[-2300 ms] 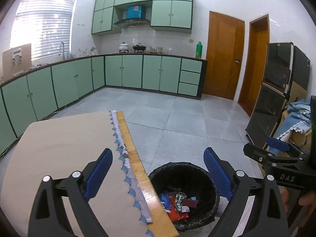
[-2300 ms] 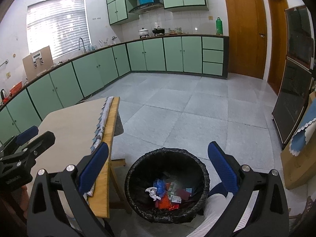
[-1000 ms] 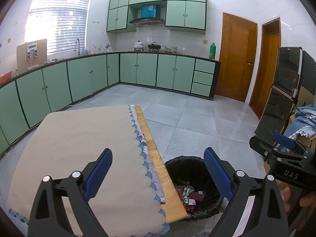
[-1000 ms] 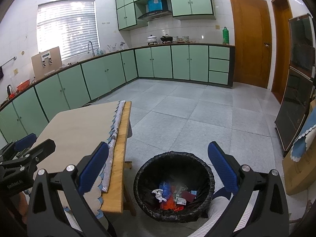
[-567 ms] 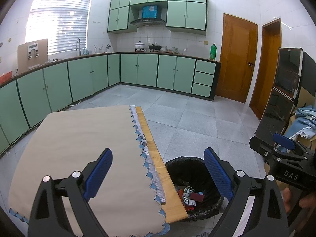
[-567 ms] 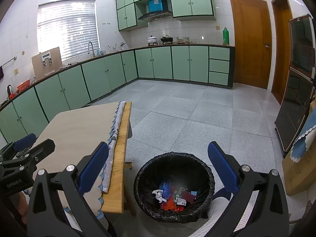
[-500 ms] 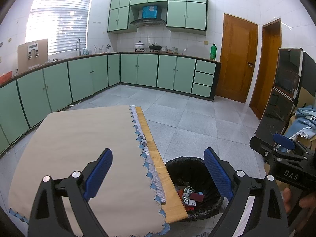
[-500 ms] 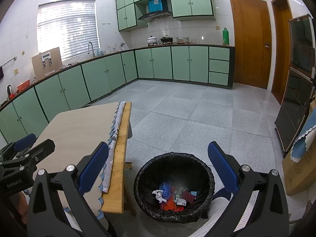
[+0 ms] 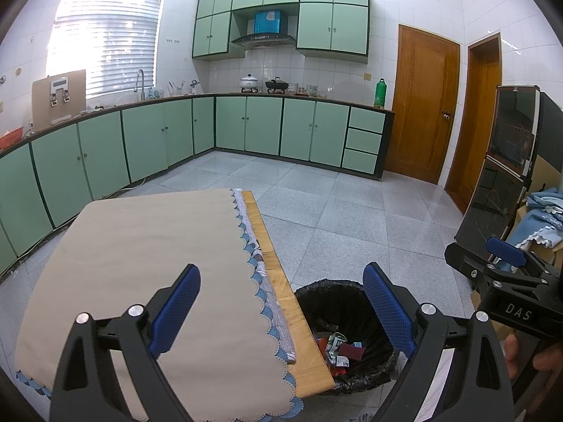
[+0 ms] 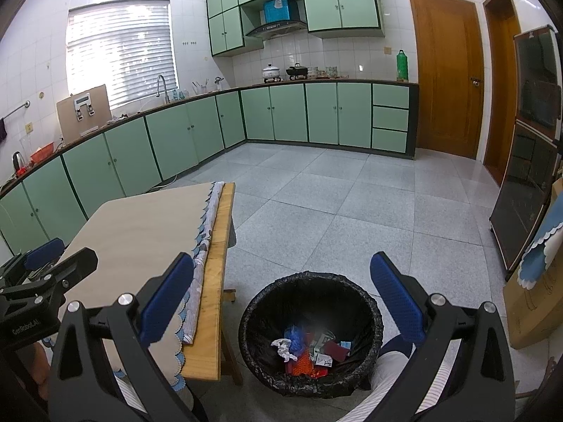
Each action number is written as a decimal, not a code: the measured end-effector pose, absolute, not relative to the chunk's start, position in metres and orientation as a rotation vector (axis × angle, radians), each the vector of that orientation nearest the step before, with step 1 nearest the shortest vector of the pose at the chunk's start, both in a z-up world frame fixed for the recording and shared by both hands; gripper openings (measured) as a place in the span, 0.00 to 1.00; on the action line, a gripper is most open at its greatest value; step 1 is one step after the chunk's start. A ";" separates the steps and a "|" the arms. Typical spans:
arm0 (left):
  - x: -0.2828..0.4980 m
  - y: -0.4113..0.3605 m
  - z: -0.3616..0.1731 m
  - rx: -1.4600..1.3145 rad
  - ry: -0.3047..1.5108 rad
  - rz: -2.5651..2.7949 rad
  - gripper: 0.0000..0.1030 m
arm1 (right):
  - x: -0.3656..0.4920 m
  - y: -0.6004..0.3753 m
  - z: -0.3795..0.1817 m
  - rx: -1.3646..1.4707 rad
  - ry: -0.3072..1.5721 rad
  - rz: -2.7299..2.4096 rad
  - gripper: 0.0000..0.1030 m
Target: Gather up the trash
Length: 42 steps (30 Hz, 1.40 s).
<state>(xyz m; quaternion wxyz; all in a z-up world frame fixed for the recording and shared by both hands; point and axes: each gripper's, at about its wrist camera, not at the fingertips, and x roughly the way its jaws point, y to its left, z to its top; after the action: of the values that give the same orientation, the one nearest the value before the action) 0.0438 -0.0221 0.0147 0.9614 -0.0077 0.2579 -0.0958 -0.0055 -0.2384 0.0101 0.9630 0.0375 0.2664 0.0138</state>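
A black-lined trash bin [image 10: 366, 306] stands on the floor beside the table; it also shows in the left wrist view [image 9: 323, 292]. Inside lie several pieces of trash [image 10: 309, 348]: crumpled white paper, red, blue and maroon wrappers, also seen in the left wrist view [image 9: 343, 350]. My left gripper [image 9: 281, 311] is open and empty, above the table's near right edge. My right gripper [image 10: 281, 304] is open and empty, above the bin. Each gripper shows in the other's view: the right [image 9: 506, 274], the left [image 10: 45, 274].
A wooden table [image 9: 278, 288] carries a beige scalloped cloth [image 9: 147, 253] with nothing on it. Green cabinets [image 9: 264, 126] line the far walls. A dark glass cabinet [image 9: 506, 183] and cardboard boxes with blue cloth [image 10: 538, 274] stand at right. Grey tiled floor lies beyond.
Both grippers have risen and drawn back from the bin since 2.3 s ago; more tabletop shows. In the last half second nothing has moved.
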 end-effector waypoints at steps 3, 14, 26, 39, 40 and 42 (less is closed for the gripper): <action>0.044 -0.022 0.015 -0.016 0.523 -0.194 0.89 | -0.005 -0.238 0.010 0.074 0.539 0.027 0.95; 0.044 -0.021 0.017 -0.017 0.522 -0.192 0.89 | -0.006 -0.238 0.010 0.075 0.539 0.028 0.95; 0.043 -0.020 0.019 -0.016 0.519 -0.192 0.89 | -0.006 -0.238 0.010 0.075 0.537 0.029 0.95; 0.044 -0.020 0.021 -0.014 0.522 -0.192 0.89 | -0.004 -0.237 0.010 0.076 0.539 0.030 0.95; 0.044 -0.020 0.022 -0.014 0.523 -0.192 0.89 | -0.004 -0.237 0.010 0.075 0.539 0.030 0.95; 0.045 -0.020 0.023 -0.014 0.526 -0.192 0.89 | -0.004 -0.237 0.010 0.076 0.541 0.030 0.95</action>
<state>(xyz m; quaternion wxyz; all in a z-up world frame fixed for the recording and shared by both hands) 0.0453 -0.0200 0.0225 0.9611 -0.0067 0.2594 -0.0948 -0.0039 -0.2373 0.0101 0.9629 0.0374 0.2670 0.0150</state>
